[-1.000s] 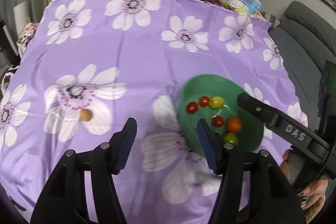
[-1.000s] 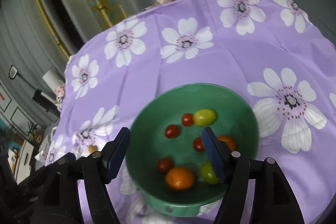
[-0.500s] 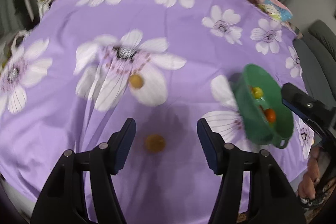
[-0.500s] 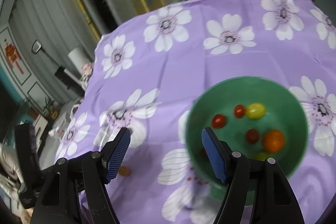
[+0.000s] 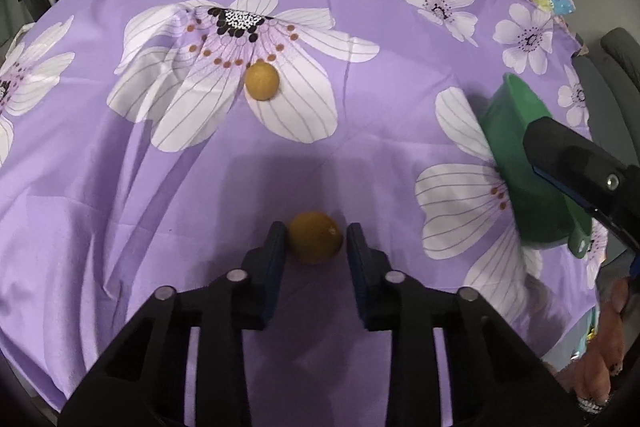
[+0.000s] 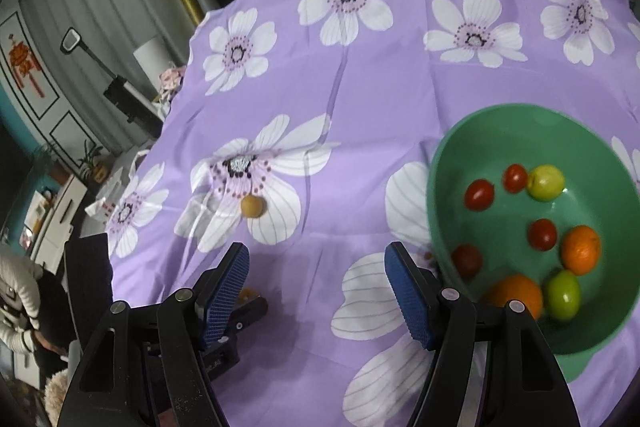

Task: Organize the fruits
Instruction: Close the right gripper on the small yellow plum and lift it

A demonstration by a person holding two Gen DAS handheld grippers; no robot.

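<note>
Closing around the near yellow-brown fruit [image 5: 315, 237], the left gripper [image 5: 316, 247] has just drawn its jaws in from wide apart; half a second ago that fruit lay free on the purple floral tablecloth [image 5: 100, 187] ahead of the open fingers, and now both pads sit against its sides. The fruit looks to be resting on the cloth, though shadow makes that hard to confirm. So the pick seems made, and the carry to the green bowl [image 6: 472, 155] is likely next. The right gripper [image 6: 316, 291] hangs with its jaws spread and nothing between them, just beside the bowl, which already holds red, green and orange fruits. Farther out, a second yellow-brown fruit [image 5: 262, 81] lies alone on a printed flower, still to be collected.
</note>
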